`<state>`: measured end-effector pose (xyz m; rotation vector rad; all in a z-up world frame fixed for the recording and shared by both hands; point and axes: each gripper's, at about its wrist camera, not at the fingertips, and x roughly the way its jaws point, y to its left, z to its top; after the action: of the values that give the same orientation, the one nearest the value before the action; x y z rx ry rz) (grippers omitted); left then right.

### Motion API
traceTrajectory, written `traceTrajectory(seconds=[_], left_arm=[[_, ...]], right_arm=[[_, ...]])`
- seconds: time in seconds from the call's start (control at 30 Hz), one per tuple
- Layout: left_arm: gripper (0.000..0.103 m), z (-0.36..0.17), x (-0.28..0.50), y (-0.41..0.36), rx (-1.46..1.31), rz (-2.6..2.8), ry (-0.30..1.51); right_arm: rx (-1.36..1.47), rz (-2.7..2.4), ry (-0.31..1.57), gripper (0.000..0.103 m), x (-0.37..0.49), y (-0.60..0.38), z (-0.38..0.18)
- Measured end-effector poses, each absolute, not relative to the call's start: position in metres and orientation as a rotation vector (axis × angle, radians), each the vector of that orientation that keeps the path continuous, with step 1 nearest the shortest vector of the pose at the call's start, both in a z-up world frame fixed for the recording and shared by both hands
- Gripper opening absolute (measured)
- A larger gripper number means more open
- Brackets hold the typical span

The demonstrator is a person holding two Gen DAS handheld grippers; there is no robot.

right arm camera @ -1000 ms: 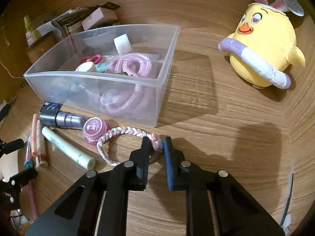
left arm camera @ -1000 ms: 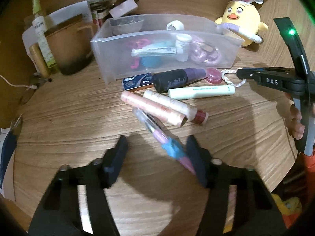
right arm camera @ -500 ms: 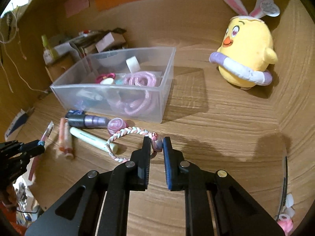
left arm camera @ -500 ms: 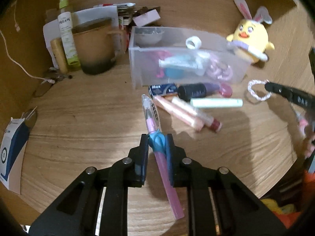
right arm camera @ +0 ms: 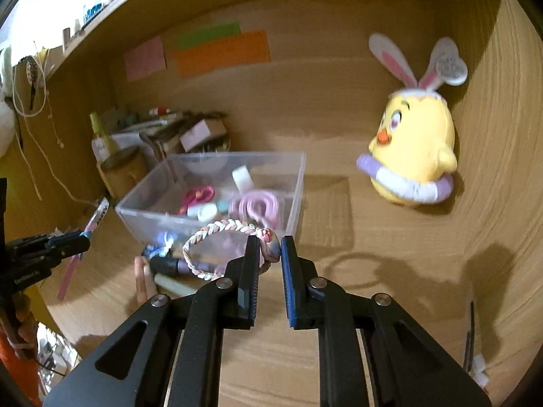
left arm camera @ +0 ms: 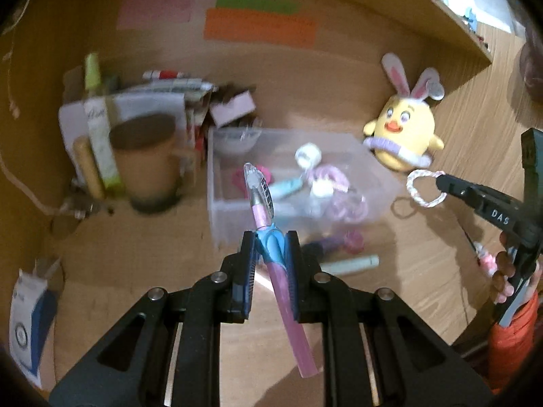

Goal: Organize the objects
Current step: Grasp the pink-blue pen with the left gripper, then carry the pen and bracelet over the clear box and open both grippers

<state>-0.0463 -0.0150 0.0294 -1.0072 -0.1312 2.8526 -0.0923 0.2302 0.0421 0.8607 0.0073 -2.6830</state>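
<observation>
My left gripper (left arm camera: 269, 242) is shut on a pink and blue razor (left arm camera: 261, 200) with a clear cap, held in the air in front of the clear plastic bin (left arm camera: 380, 183). My right gripper (right arm camera: 269, 246) is shut on a braided pastel bracelet (right arm camera: 217, 230), lifted above the desk near the bin (right arm camera: 298, 186). The bin holds pink hair ties, a white tape roll and small tubes. The right gripper with the bracelet (left arm camera: 424, 186) shows in the left wrist view, right of the bin. The left gripper with the razor (right arm camera: 96, 218) shows at the left in the right wrist view.
A dark purple tube (left arm camera: 325, 244), a pink pot (left arm camera: 353, 239) and a pale green tube (left arm camera: 353, 264) lie in front of the bin. A yellow chick plush (right arm camera: 412, 156) stands at the right. A brown mug (left arm camera: 146, 159), bottles and boxes crowd the back left.
My left gripper closed on the razor and lifted it off the desk. My right gripper raised the bracelet off the desk. Both now sit higher, facing the bin.
</observation>
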Motion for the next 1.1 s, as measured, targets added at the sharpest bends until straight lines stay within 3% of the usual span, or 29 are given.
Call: traceTrajectory(seconds=[0.27,0.57,1.1], left_arm=[[0.016,0.035,-0.104,-0.012,-1.042,2.84,-0.047],[0.016,0.015,-0.163,-0.017,-1.183,2.731,-0.124],[0.017,0.001,-0.205,-0.005,-1.278,2.612,-0.091]], right_arm=[[0.869,-2.708,0.021,0.012,-0.122,0.216,0.046],[0.965,-2.667,0.039,0.012,-0.164,0.198,0.034],[1.116,-2.504,0.153,0.012,-0.207,0.144,-0.004]])
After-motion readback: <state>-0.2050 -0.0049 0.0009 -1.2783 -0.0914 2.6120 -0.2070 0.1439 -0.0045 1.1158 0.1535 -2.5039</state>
